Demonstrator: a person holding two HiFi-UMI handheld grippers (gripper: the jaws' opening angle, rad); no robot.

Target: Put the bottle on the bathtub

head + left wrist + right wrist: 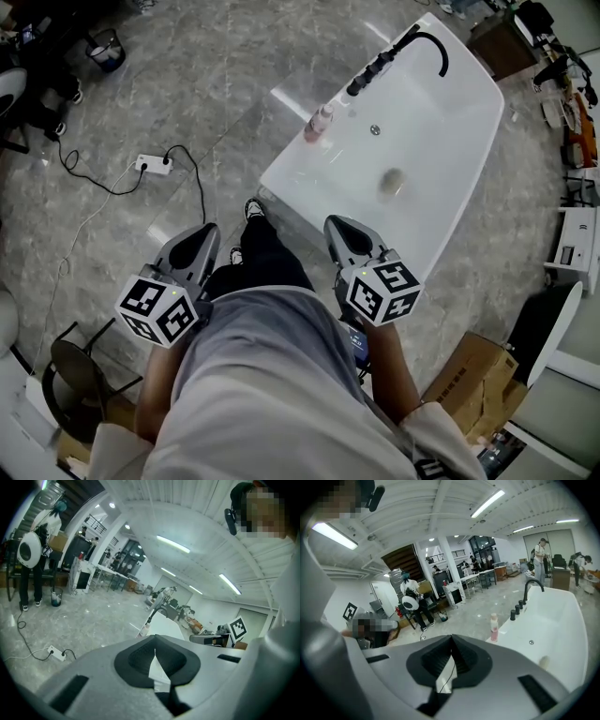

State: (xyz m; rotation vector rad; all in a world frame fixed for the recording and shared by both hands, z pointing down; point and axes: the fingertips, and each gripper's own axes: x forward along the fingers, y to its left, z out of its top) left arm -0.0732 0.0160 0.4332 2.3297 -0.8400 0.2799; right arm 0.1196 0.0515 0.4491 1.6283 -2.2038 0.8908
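A pink bottle (320, 123) stands upright on the near left rim of the white bathtub (466, 192). The right gripper view shows this bottle (493, 626) at the tub's edge (562, 620), and the left gripper view shows the bottle (145, 629) small and far off. Both grippers are held close to the person's body, well short of the tub. My left gripper (202, 236) is shut with nothing in it, its jaws meeting at the tip (154, 651). My right gripper (339, 228) is also shut and empty (451, 641).
A black faucet (427, 39) and a row of black knobs (370, 73) sit on the tub's far rim. A pale round object (392, 181) lies inside the tub. A power strip (153, 165) with cables is on the floor at left, a cardboard box (473, 370) at right.
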